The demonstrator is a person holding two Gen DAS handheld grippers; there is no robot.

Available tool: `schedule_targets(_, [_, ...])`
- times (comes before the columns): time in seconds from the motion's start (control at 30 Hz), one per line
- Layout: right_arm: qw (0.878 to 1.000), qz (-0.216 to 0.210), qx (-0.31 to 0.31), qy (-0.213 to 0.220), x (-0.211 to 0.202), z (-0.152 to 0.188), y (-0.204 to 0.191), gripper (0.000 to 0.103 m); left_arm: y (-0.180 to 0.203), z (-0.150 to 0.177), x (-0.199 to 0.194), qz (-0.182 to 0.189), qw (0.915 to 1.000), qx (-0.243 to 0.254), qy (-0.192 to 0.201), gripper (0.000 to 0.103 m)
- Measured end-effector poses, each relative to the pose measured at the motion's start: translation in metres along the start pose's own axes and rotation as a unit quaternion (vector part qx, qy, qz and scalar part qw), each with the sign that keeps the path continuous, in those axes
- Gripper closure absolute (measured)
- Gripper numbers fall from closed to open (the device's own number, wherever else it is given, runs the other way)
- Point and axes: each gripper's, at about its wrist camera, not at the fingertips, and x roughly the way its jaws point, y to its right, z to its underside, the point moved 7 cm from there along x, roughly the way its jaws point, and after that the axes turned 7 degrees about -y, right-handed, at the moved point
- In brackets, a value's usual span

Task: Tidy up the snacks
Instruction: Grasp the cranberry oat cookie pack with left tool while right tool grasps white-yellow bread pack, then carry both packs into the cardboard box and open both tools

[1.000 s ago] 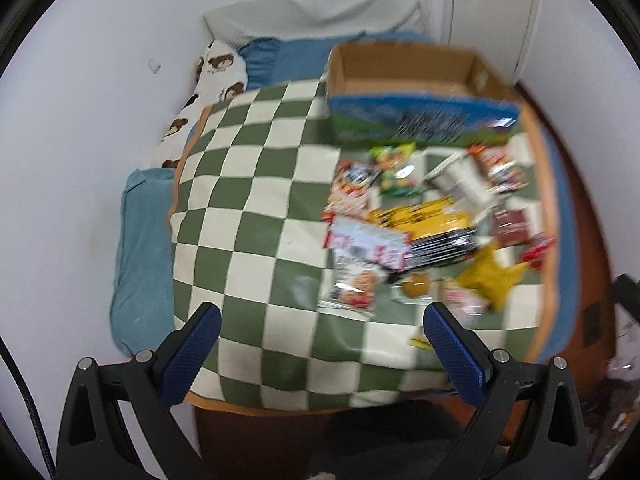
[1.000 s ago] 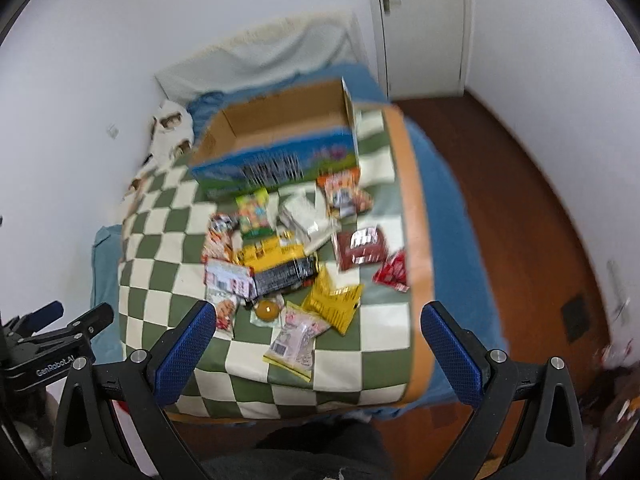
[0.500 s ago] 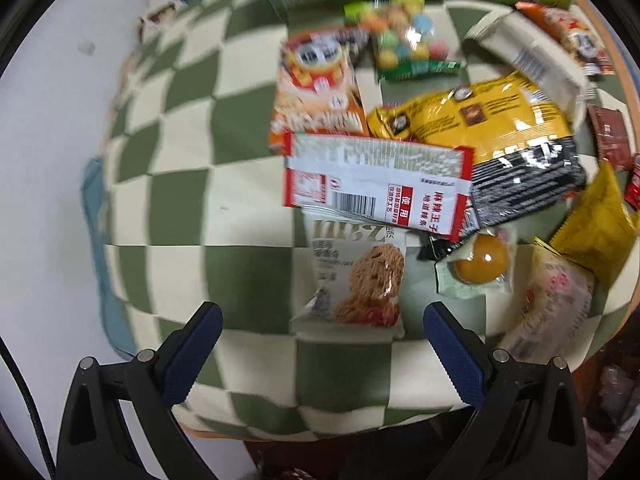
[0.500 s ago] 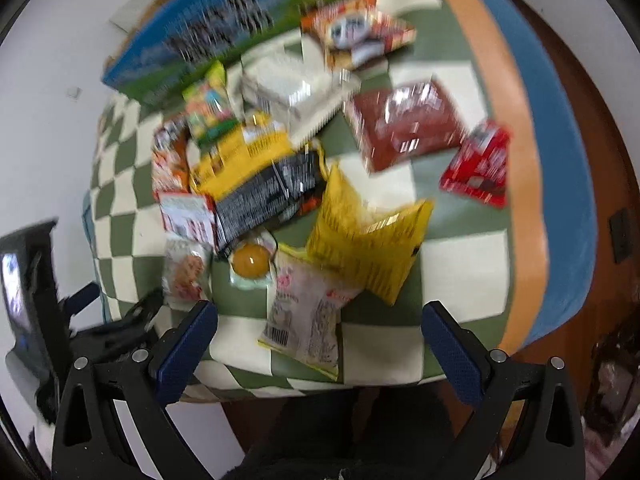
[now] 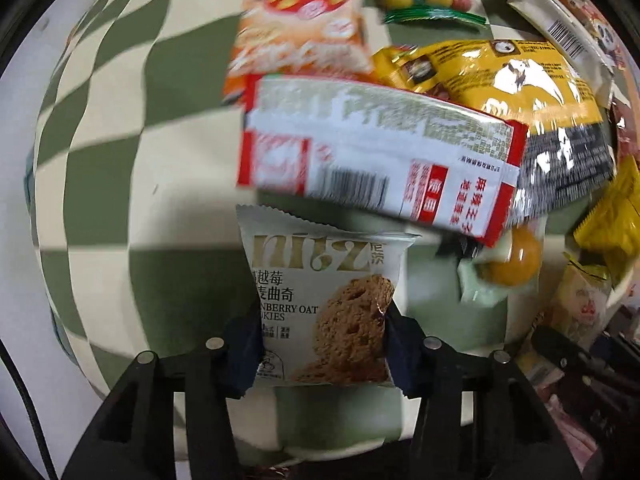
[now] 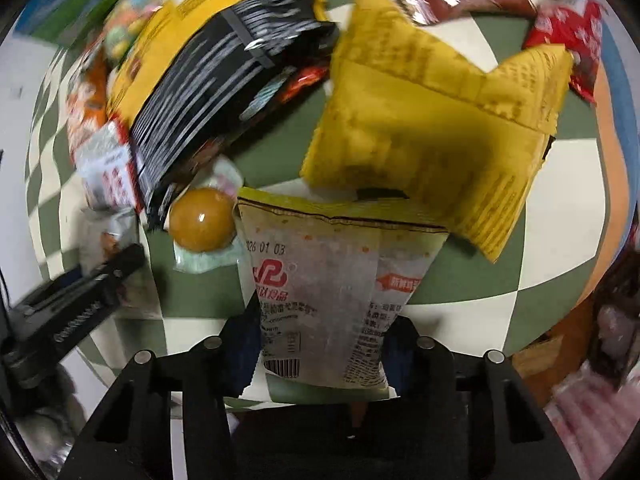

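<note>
While both tools grip, the left tool [image 5: 322, 344] clamps the oat cookie packet [image 5: 320, 304]; the right tool [image 6: 320, 344] clamps the pale snack pouch [image 6: 336, 292], on the checkered blanket [image 5: 100, 168].

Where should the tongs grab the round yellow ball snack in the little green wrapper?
Probably by the flat green wrapper edge, coming from the near side. The round yellow ball snack looks smooth and could slip, and the black and yellow bag crowds its far side. Both tongs are busy now: left tongs hold the cookie pack, right tongs the pale packet.
</note>
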Motion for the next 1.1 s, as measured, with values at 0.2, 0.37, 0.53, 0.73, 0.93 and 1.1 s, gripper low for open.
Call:
schedule_targets(0.2, [1.0, 0.017, -0.014, -0.002, 0.015, 0.007, -0.001, 0.052, -0.027, 0.006, 0.028, 0.036, 0.999, -0.013, -0.023, 0.051])
schedule_targets(0.37, [1.0, 0.022, -0.011, -0.011, 0.02, 0.008, 0.001, 0.056, -0.034, -0.008, 0.026, 0.055, 0.9983, -0.016, -0.006, 0.053])
schedule_targets(0.53, [0.999, -0.001, -0.04, 0.002, -0.009, 0.023, -0.007, 0.061, -0.05, 0.017, 0.0, 0.077, 0.9965, -0.032, 0.007, 0.056])
schedule_targets(0.73, [0.994, -0.052, -0.082, 0.042, -0.083, 0.014, -0.021, 0.061, -0.051, 0.019, -0.07, 0.115, 0.9912, -0.044, 0.049, 0.057])
schedule_targets(0.93, [0.982, -0.08, -0.128, 0.117, -0.213, -0.061, -0.053, 0.061, -0.022, -0.068, -0.191, 0.15, 0.9765, -0.049, 0.147, 0.057])
schedule_targets(1.1, [0.967, -0.053, -0.156, 0.192, -0.292, -0.167, -0.089, 0.061, -0.025, -0.185, -0.254, 0.125, 0.9684, -0.054, 0.209, 0.057])
